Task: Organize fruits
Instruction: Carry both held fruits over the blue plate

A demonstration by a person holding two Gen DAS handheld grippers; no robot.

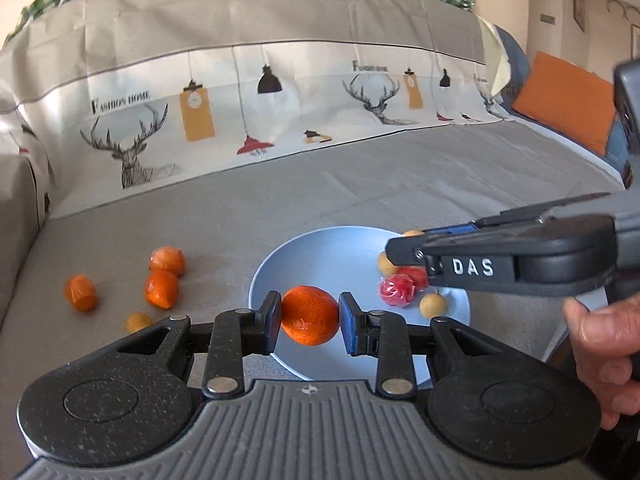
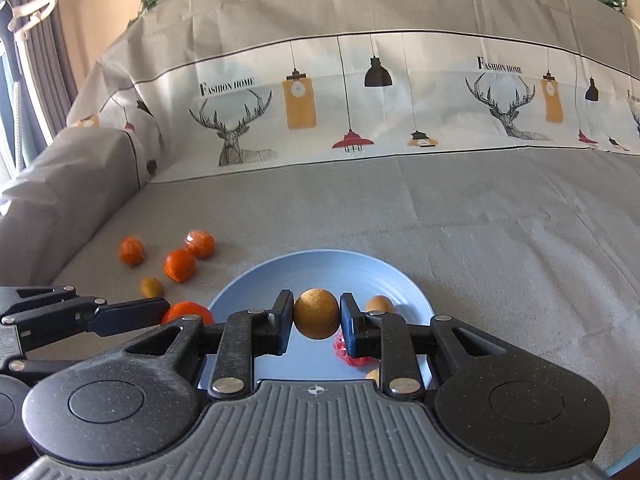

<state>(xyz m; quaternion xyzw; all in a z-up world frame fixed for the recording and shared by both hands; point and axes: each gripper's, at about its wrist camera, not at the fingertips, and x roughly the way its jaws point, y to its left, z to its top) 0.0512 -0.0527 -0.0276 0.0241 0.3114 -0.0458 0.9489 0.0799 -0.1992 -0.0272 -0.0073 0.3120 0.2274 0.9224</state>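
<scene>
The orange (image 1: 310, 315) is clamped between the pads of the left gripper (image 1: 309, 322), above the near rim of the blue plate (image 1: 320, 252). The right gripper (image 2: 317, 314) is closed on a small brown fruit (image 2: 316, 313), also over the plate. Already on the plate: red wrapped fruits (image 1: 396, 289) and more brown fruit (image 1: 432, 305). Three oranges (image 1: 162, 288) and one brown fruit (image 1: 138, 321) lie loose on the grey cover (image 1: 400, 184), to the left of the plate.

Hazards:
- Both grippers work over one plate. They are likely to collide.
- Round fruit released near the rim may roll off onto the cover.
- The plate rests on a soft cover, so downward pressure may tip it.
</scene>
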